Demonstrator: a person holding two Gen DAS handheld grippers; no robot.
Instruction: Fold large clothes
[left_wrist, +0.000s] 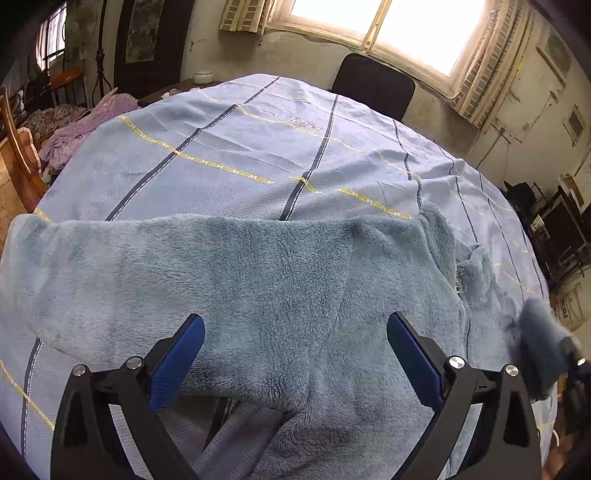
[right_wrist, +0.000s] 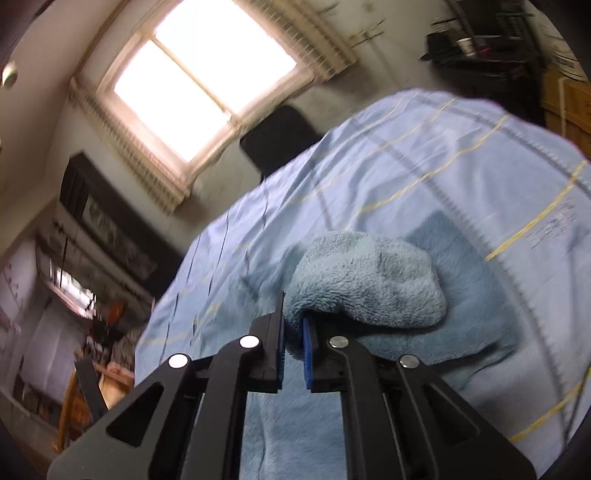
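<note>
The left wrist view sits just behind the left gripper, low and close over the fleece garment, looking level across the striped sheet toward the far wall, where the window and a dark chair stand. The right wrist view looks from behind the right gripper, rolled sideways and tipped upward, very close to a bunched fold of the same garment. Both views share the garment, the sheet, the chair and the window; the right view is blurred
</note>
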